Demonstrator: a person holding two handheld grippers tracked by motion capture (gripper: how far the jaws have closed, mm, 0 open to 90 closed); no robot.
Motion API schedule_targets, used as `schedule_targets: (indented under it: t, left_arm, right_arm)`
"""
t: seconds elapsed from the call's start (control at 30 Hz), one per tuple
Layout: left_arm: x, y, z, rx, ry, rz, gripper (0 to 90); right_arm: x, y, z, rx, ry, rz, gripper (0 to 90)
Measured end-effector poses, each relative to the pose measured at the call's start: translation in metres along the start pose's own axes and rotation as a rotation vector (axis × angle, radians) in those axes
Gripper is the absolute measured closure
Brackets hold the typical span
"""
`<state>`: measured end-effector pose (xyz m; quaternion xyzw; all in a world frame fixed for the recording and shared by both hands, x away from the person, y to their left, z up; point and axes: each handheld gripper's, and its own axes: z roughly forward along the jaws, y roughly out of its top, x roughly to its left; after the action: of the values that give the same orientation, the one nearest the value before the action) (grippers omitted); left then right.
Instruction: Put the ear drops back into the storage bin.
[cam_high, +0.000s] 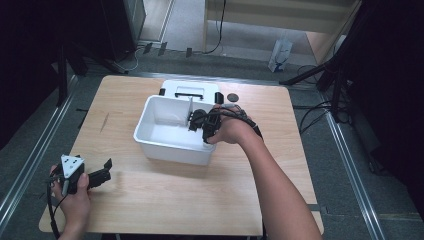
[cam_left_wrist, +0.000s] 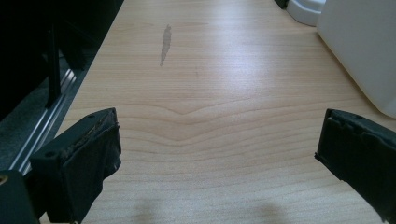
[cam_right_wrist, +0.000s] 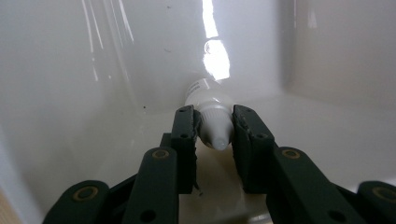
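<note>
Right tongs (cam_right_wrist: 214, 128) inside white bin (cam_high: 150, 140), clamped on small white bottle (cam_right_wrist: 212, 119) by capped end, near bin floor. Left tongs (cam_left_wrist: 217, 154) wide, empty, over desk (cam_left_wrist: 210, 84). Likely placing step; next: open, lift clear.

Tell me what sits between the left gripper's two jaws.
Nothing: the left gripper stands open, and its own view shows bare wooden table between the jaws. The white bin lies off to one side.
</note>
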<state>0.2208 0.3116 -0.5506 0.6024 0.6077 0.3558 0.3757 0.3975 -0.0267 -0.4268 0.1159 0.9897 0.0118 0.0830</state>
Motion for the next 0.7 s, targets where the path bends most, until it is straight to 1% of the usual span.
schedule_targets:
  t: [0.13,0.23,0.4,0.43,0.47,0.57,0.67,0.7]
  left_arm:
    - [0.0,0.0,0.0,0.001,0.0,0.0,0.4]
    - [0.0,0.0,0.0,0.0,0.0,0.001,0.4]
    - [0.0,0.0,0.0,0.002,-0.001,0.002,0.4]
    - [0.0,0.0,0.0,0.002,-0.001,0.002,0.4]
    - [0.0,0.0,0.0,0.002,-0.001,0.002,0.4]
    - [0.0,0.0,0.0,0.0,-0.001,0.0,0.4]
    - [0.0,0.0,0.0,0.0,-0.001,0.001,0.4]
    - [0.0,0.0,0.0,0.0,-0.001,0.001,0.4]
  right_arm:
    - [-0.001,0.001,0.003,0.005,0.001,-0.015,71.8]
    - [0.0,0.002,0.004,0.006,0.006,-0.002,71.9]
    - [0.0,0.002,0.005,0.016,0.002,-0.007,71.7]
    - [0.0,0.002,0.006,0.009,0.002,-0.012,71.3]
    - [0.0,0.001,0.005,0.012,0.005,-0.009,70.9]
    - [0.001,0.0,0.003,0.002,0.008,-0.001,67.5]
    - [0.003,0.0,-0.003,-0.023,0.001,0.008,62.4]
    - [0.004,0.0,-0.006,-0.028,-0.006,0.001,60.8]
